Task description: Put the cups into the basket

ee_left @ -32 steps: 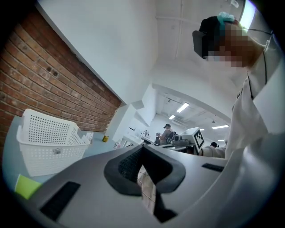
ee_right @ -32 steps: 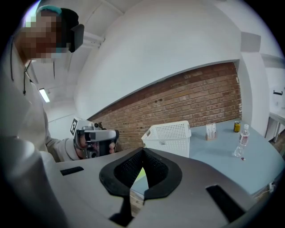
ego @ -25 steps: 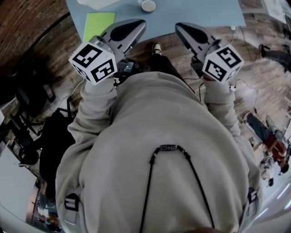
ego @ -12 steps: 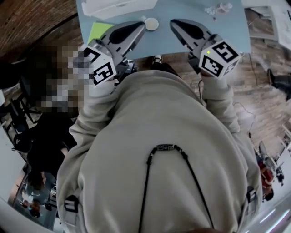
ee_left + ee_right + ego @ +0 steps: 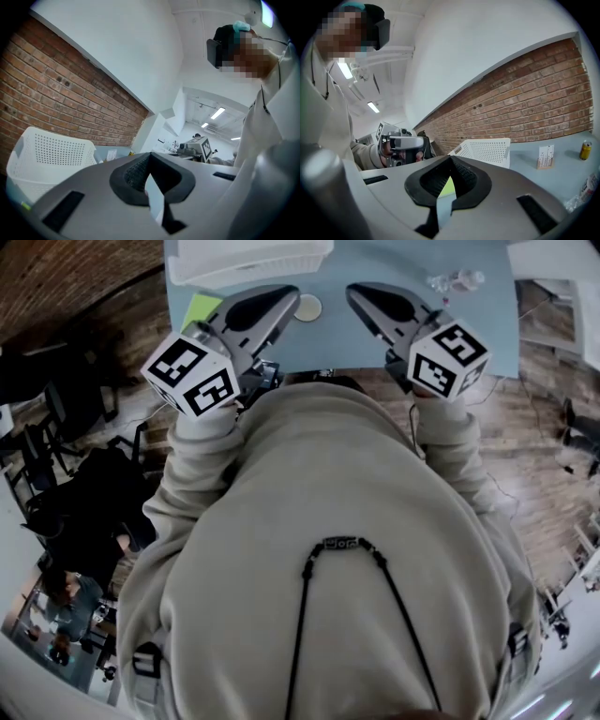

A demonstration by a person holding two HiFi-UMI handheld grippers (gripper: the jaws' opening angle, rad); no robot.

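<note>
A white perforated basket (image 5: 248, 259) stands at the far left of the pale blue table (image 5: 394, 263); it also shows as the basket (image 5: 51, 159) and the basket (image 5: 485, 151). One small white cup (image 5: 307, 307) sits on the table between my two grippers, seen from above. My left gripper (image 5: 286, 294) and right gripper (image 5: 361, 292) are held level in front of my chest, over the table's near edge. Both are shut with nothing between the jaws, as the left gripper (image 5: 149, 157) and right gripper (image 5: 451, 161) show close up. Neither touches the cup.
A lime green sheet (image 5: 197, 307) lies on the table under the left gripper. Crumpled clear plastic (image 5: 452, 281) lies at the right. A yellow can (image 5: 584, 150) and a small card stand (image 5: 545, 157) stand further back. Brick wall runs behind the table; chairs stand at the left.
The head view has tilted forward: more of the table shows, and the basket has come into view at the top. Both grippers keep their place before my chest, still shut.
</note>
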